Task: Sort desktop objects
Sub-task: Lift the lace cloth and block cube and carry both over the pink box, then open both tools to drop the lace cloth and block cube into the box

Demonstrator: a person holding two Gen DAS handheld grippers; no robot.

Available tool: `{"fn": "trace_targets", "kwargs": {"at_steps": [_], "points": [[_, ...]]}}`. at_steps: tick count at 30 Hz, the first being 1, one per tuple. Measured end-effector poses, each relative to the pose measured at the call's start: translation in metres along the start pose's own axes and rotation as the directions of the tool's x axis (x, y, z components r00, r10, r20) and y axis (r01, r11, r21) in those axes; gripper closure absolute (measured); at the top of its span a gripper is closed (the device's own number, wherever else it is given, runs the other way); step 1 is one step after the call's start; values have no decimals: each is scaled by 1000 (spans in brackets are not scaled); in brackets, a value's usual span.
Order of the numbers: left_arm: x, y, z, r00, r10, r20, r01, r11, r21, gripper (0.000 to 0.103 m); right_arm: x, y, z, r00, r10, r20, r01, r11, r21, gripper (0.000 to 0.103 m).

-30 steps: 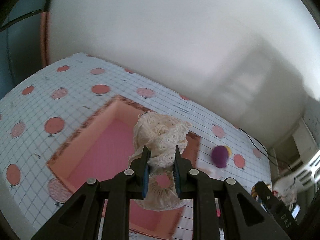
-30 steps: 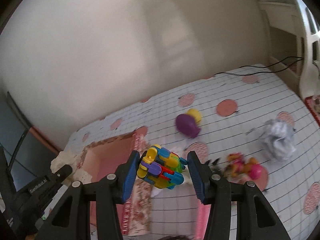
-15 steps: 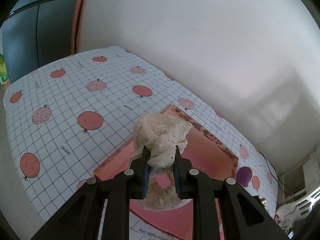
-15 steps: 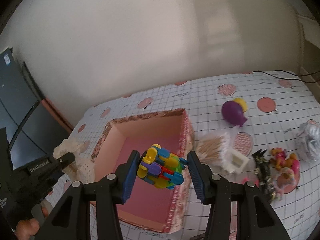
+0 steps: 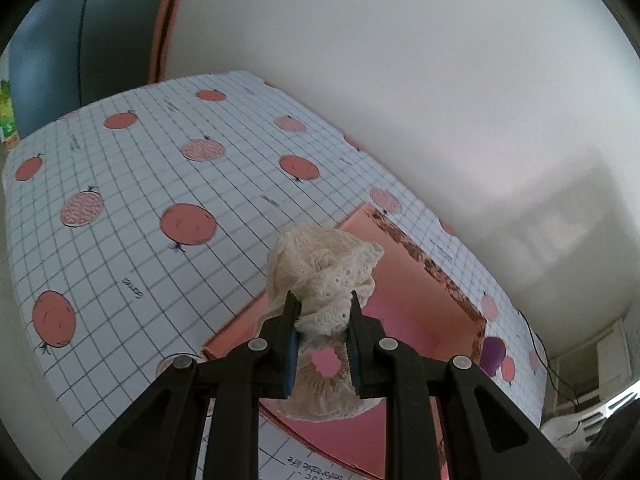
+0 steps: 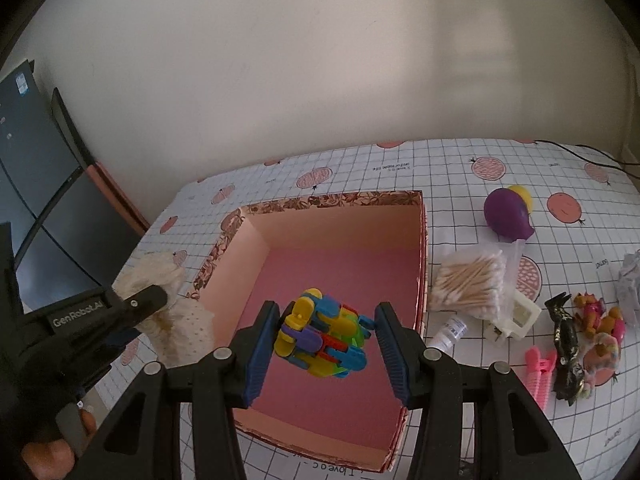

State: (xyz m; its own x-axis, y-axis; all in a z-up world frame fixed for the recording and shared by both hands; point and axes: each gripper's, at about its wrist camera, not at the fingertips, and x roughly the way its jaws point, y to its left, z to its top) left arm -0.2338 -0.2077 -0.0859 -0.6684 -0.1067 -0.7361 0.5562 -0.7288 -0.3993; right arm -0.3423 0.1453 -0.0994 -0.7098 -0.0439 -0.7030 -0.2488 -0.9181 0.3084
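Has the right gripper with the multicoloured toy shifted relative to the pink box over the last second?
Yes. The right gripper, shut on the multicoloured toy, has swung from the pink box's outer corner to directly over its open interior.

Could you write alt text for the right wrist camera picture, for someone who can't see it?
A hand-held gripper holds a multicoloured plastic block toy above an open pink box on a gridded tablecloth. To the left, a second hand-held gripper grips cream lace fabric; cotton swabs and small toys lie at the right.
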Motion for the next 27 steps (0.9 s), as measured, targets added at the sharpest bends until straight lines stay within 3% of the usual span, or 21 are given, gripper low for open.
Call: {"fn": "trace_targets", "kwargs": {"at_steps": [7, 9, 11, 13, 21, 27], "points": [[12, -9, -5, 999, -6, -45, 8, 1000, 26, 81, 11, 0, 0, 1000, -8, -31, 8, 1000, 2, 49], [15, -9, -6, 998, -4, -59, 5, 1000, 23, 77, 11, 1, 1, 999, -17, -29, 17, 1000, -7, 49], [19, -9, -7, 997, -1, -79, 3, 1000, 25, 62, 11, 1, 2, 999, -22, -27, 22, 1000, -10, 49], [22, -12, -9, 996, 4, -93, -1, 999, 37, 58, 11, 1, 2, 999, -30, -26, 30, 999, -17, 49], [28, -19, -12, 994, 19, -105, -11, 997, 78, 58, 4, -3, 9, 996, -89, -8, 89, 995, -34, 49], [31, -19, -11, 994, -15, -106, 23, 997, 73, 35, 5, -6, 13, 992, -127, -26, 125, 990, -69, 49]]}}
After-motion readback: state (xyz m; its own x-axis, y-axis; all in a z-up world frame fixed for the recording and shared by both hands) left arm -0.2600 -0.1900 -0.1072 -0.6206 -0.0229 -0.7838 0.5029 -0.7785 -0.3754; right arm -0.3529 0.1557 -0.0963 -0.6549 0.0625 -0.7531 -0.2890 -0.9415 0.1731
